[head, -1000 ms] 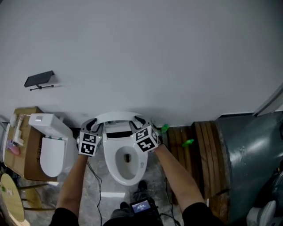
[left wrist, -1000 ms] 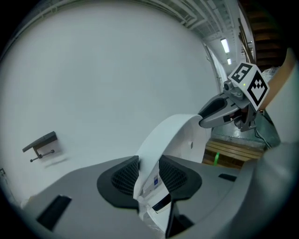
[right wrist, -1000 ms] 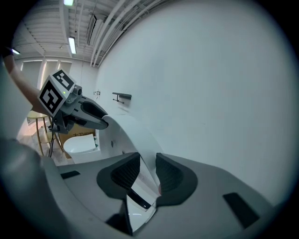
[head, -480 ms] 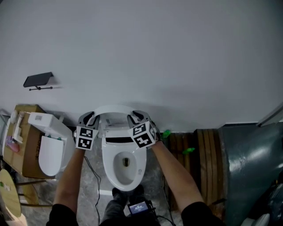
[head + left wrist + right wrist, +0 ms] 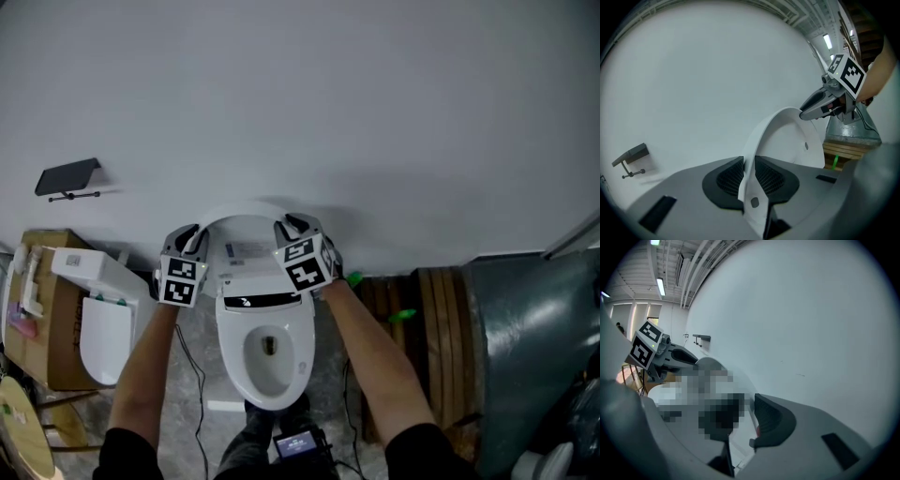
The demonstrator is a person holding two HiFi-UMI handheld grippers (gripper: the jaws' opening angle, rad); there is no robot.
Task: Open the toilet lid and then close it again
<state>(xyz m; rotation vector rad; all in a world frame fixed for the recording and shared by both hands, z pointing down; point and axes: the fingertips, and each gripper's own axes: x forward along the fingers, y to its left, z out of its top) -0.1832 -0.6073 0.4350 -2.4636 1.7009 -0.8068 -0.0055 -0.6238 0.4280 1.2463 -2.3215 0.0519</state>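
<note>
Left claw (image 5: 747, 174) closing, lid (image 5: 787, 136) edge gripped, upright

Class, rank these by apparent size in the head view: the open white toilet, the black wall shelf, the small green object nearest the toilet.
Largest: open white toilet.
Then black wall shelf.
Smallest: small green object.
True sizes are unsure; distances differ.

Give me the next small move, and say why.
Probably tip the lid forward, down toward the seat. It stands raised close to the wall. The left gripper and right gripper, fingers just closing, have its rim between them.
</note>
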